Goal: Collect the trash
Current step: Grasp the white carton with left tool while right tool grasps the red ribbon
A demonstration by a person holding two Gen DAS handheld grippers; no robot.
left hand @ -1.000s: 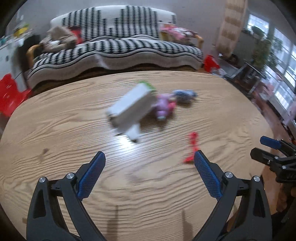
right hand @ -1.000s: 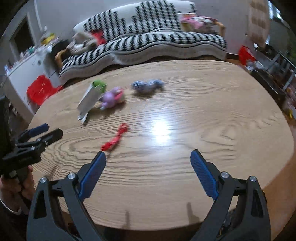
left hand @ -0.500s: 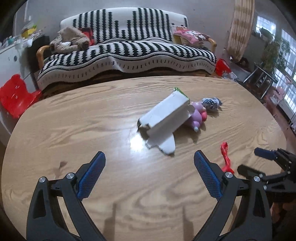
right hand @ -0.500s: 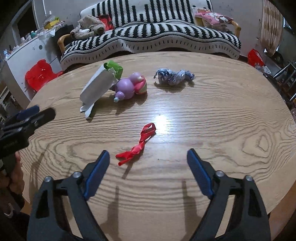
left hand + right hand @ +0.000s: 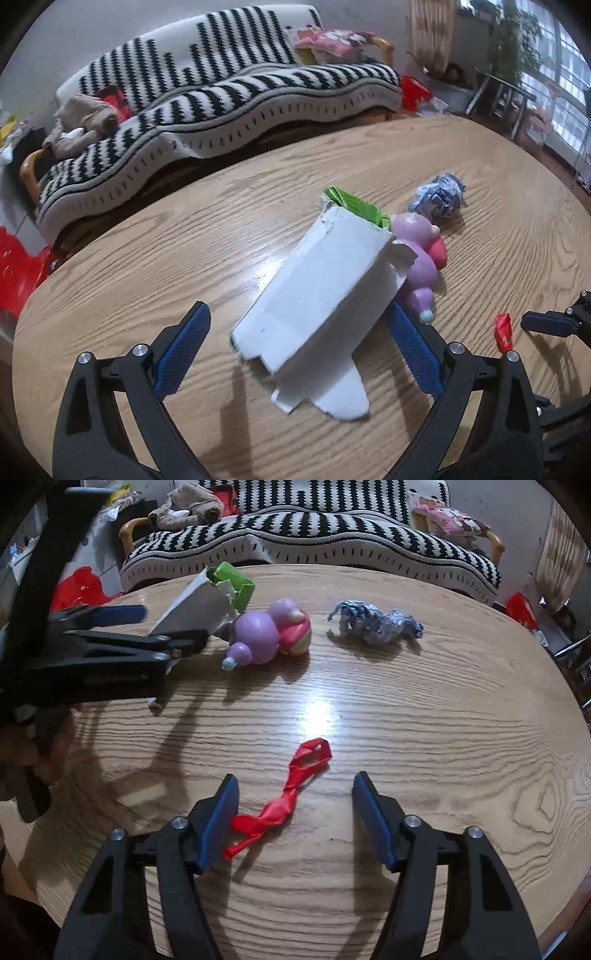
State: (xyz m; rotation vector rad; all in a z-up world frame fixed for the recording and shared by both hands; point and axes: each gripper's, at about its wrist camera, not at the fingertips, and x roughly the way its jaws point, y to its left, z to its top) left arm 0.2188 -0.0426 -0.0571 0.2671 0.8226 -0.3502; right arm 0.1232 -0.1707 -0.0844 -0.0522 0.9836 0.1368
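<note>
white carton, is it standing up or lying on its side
Lying on its side: the white carton rests lengthwise on the table, torn flaps splayed at its near end.

Both wrist cams low, near, share table (image 5: 147,258).

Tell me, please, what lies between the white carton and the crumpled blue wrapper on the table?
A purple and pink toy lies between the white carton and the crumpled blue wrapper, clearest in the right wrist view.

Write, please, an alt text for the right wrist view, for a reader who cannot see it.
The open right gripper hovers low over a twisted red plastic strip on an oval wooden table. Farther back lie a purple and pink round toy, a crumpled blue-white wrapper and a torn white and green carton, which the left gripper straddles.
</note>
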